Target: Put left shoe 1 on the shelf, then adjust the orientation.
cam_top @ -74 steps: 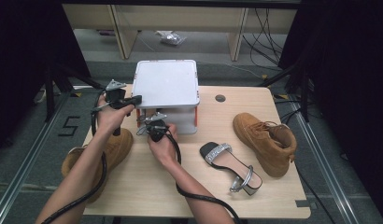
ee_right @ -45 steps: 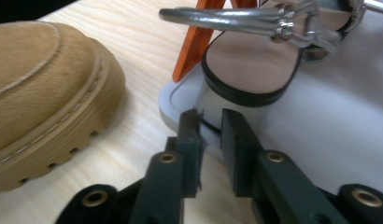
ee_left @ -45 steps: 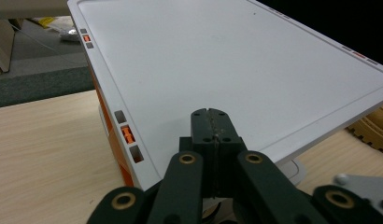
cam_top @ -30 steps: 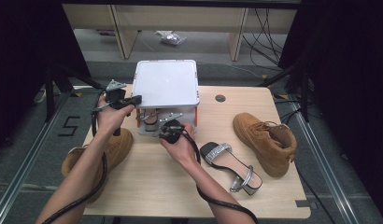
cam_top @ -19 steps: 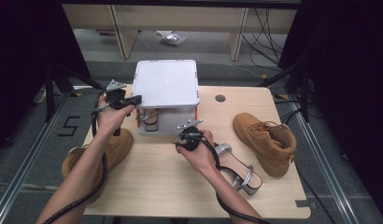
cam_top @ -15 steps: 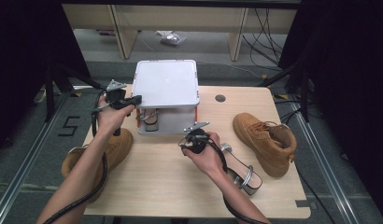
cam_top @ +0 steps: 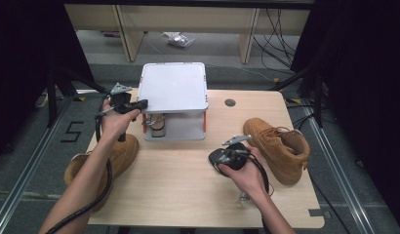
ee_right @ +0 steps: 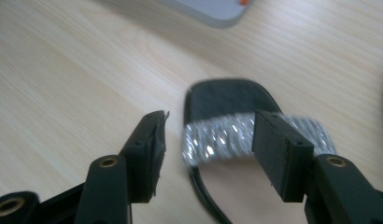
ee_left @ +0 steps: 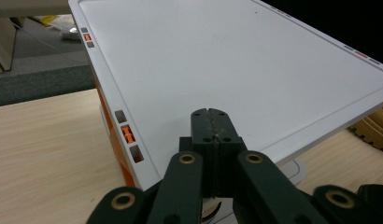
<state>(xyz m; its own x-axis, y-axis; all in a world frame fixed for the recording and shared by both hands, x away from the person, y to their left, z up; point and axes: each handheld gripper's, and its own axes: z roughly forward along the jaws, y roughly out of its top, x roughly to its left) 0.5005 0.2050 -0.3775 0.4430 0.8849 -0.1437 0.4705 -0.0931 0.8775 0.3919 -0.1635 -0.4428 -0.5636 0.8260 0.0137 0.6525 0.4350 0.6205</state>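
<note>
The right gripper (ee_right: 206, 149) is swinging away from the shoe rack (cam_top: 173, 87) toward the black sandal (ee_right: 236, 126) lying on the bench (cam_top: 178, 185), its fingers spreading wider on the way, empty. The left gripper (ee_left: 212, 135), fingers together, is staying at the rack's edge, so picking up the sandal probably comes next.

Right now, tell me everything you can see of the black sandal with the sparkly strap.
The sandal lies flat on the wooden table, beside the tan boot. It has a black insole with a rounded toe and a silver glittery band across the front. The right gripper hovers over it, jaws open on either side of the band, not pressing it. Its heel end is hidden.
</note>
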